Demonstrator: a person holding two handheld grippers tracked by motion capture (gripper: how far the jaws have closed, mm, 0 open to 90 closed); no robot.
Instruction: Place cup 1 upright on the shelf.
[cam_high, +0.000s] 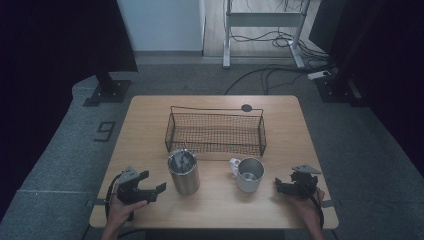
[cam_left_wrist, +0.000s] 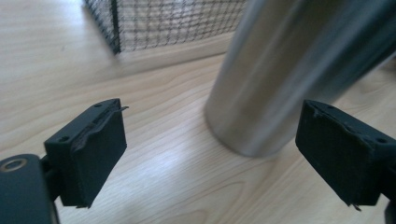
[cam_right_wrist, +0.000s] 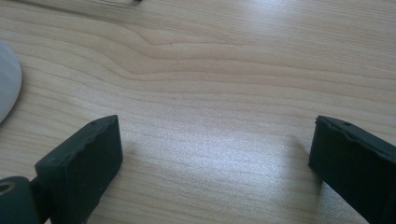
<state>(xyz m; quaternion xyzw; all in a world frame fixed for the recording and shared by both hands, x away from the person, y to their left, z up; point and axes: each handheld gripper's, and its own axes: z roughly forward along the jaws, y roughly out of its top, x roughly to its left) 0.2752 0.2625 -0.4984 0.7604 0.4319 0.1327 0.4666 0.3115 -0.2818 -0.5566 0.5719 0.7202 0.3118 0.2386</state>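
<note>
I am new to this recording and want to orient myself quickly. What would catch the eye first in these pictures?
First, the tall steel tumbler standing upright at the front centre of the wooden table, with something thin sticking up inside it. Right of it stands a steel mug with a handle, and behind both lies a black wire basket. The left claw is open, just left of the tumbler; the right claw is open, right of the mug.

Dim, dark-cornered high view; brighter gripper views, soft glare, blurred foreground.

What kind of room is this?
Probably a lab or workshop set up for recording: loose cables on a carpeted floor, stand bases around one wooden table.
</note>
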